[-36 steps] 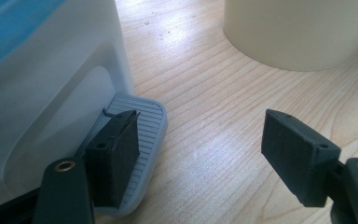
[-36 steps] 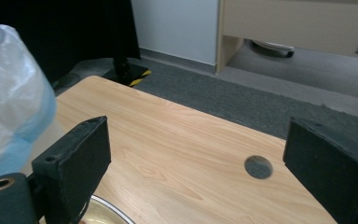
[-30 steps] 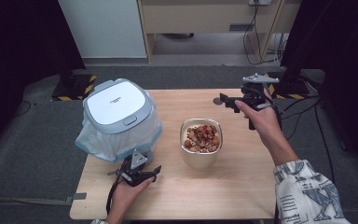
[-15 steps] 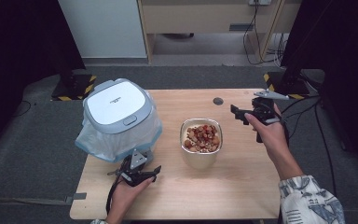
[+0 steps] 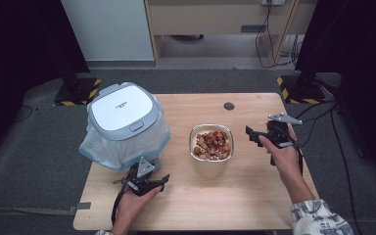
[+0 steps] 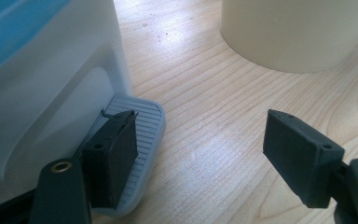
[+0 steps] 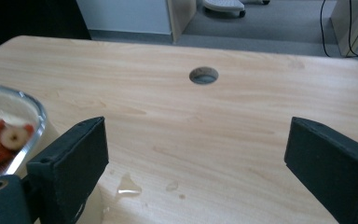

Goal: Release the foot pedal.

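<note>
A: Pale wood table (image 5: 254, 196), bin (image 5: 122, 125) at left with white liner hanging out, lid down.
B: Bowl (image 5: 211, 152) mid-table, just right of bin, heaped with reddish and tan bits.
A: Left gripper (image 5: 146, 180) low on table by bin's foot, jaws spread wide, gripping nothing.
B: One left pad (image 6: 114, 156) over ribbed grey pedal (image 6: 142, 135) at bin's base; whether touching, cannot tell. Other pad over bare wood, bowl's cream wall beyond.
A: Right gripper (image 5: 255, 134) just right of bowl, jaws wide apart, holding nothing.
B: Bowl rim seen at left edge in right gripper view; small drops (image 7: 129, 185) on wood between jaws; round hole (image 7: 203, 75) farther off.
</note>
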The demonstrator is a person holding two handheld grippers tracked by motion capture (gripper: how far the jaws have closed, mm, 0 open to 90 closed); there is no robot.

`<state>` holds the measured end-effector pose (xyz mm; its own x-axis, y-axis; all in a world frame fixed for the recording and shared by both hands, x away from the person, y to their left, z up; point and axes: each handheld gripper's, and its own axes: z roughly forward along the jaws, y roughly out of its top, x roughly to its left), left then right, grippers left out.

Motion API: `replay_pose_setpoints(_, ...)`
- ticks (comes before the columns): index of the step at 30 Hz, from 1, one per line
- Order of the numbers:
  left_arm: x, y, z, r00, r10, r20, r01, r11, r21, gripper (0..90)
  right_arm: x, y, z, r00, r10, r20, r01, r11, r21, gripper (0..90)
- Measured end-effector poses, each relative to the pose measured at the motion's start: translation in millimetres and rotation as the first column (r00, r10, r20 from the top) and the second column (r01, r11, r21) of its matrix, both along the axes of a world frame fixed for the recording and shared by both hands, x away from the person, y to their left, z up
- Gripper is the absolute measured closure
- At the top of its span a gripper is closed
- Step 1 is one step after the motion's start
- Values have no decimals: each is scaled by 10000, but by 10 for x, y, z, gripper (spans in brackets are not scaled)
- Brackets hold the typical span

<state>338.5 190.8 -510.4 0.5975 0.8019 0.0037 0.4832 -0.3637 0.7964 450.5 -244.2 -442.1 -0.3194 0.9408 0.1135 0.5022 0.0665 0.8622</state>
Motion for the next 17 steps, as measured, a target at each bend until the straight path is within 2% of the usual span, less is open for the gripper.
replay_pose_setpoints(10, -5, 4, 7, 10000, -40, -15, 40, 10000, -67, 247, -109, -20, -437, 9961, -273, -838, 263, 9996, -138, 77)
replay_pose_setpoints(17, -9, 5, 13, 10000, -70, 5, 70, 9999, -105, 246, -136, -34, -610, 9905, -412, -1311, 399, 9991, -127, 70)
